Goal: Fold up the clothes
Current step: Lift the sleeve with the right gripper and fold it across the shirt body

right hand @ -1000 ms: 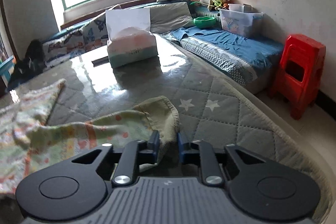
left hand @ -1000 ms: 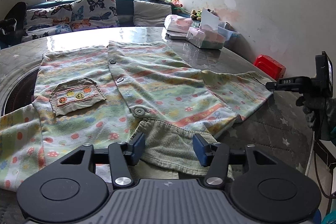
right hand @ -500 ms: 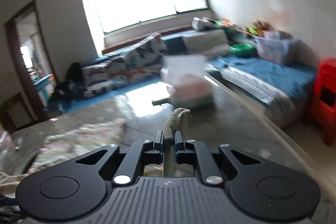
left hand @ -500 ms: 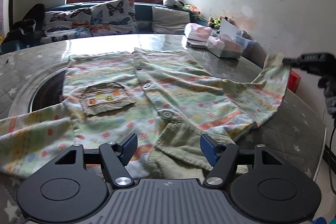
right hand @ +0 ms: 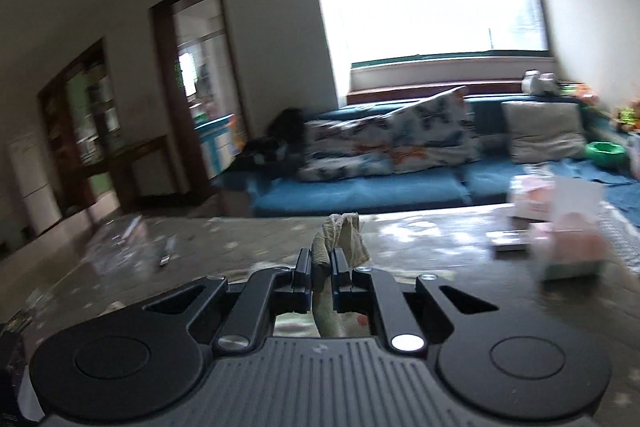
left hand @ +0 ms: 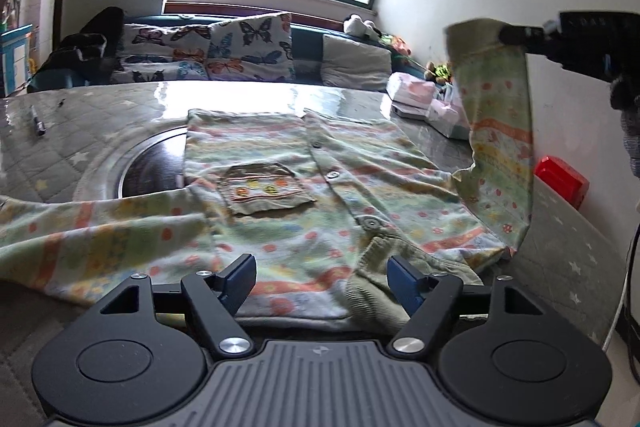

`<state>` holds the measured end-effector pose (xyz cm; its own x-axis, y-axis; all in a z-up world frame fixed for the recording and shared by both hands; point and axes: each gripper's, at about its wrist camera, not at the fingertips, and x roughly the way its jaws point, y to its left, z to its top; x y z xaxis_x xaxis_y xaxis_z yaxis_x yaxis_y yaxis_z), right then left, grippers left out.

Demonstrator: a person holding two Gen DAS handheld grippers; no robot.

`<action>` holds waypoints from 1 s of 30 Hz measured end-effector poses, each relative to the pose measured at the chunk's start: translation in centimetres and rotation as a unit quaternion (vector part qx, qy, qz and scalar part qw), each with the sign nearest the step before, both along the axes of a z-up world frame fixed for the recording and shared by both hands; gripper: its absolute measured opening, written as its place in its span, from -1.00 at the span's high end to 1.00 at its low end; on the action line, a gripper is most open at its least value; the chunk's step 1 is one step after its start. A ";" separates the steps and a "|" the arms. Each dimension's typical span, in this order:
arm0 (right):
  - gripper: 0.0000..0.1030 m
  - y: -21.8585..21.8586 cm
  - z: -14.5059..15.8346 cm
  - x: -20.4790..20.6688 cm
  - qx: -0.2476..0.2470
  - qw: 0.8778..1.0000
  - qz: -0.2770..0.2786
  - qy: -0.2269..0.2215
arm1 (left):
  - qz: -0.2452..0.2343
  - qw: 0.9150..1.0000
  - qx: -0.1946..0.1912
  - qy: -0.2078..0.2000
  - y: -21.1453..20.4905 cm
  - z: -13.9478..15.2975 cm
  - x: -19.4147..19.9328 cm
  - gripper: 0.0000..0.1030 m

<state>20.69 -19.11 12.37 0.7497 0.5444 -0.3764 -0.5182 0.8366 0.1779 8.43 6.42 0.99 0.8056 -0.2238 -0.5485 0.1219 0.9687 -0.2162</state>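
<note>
A pale green striped child's shirt [left hand: 304, 187] with a brown pocket and buttons lies spread on the round table [left hand: 104, 107]. My left gripper [left hand: 322, 277] hovers low over the shirt's collar end, its jaws opening, and the pads press on nothing. My right gripper [left hand: 506, 35] holds the cuff of the right sleeve [left hand: 500, 131] high above the table, so the sleeve hangs down from it. In the right wrist view the right gripper [right hand: 320, 261] is shut on the ribbed sleeve cuff [right hand: 342, 237]. The left sleeve [left hand: 80, 231] lies flat at the near left.
A dark round inset [left hand: 152, 167] sits in the table under the shirt's left side. Tissue boxes [left hand: 432, 103] stand at the far right of the table, a pen [left hand: 39, 121] at the far left. A red stool [left hand: 562, 179] is beyond the right edge. A sofa with cushions [left hand: 224, 55] lines the window wall.
My right gripper has lifted the sleeve cuff from the table's right edge high into the air. My left gripper's jaws have widened and it has drawn back along the shirt.
</note>
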 end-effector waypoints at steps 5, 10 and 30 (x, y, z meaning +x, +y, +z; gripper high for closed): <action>0.84 6.1 -1.2 -0.9 -0.032 0.998 0.056 0.006 | 0.014 1.000 -0.008 -0.007 1.3 0.1 -0.8 -0.57; 0.83 10.0 -3.0 -1.3 -0.060 0.993 0.095 0.029 | 0.029 0.999 -0.012 -0.010 2.2 0.2 -1.4 -0.78; -0.29 3.5 -7.0 -1.7 -0.143 0.983 0.082 0.079 | 0.042 0.999 0.006 0.002 0.8 1.0 0.6 -1.00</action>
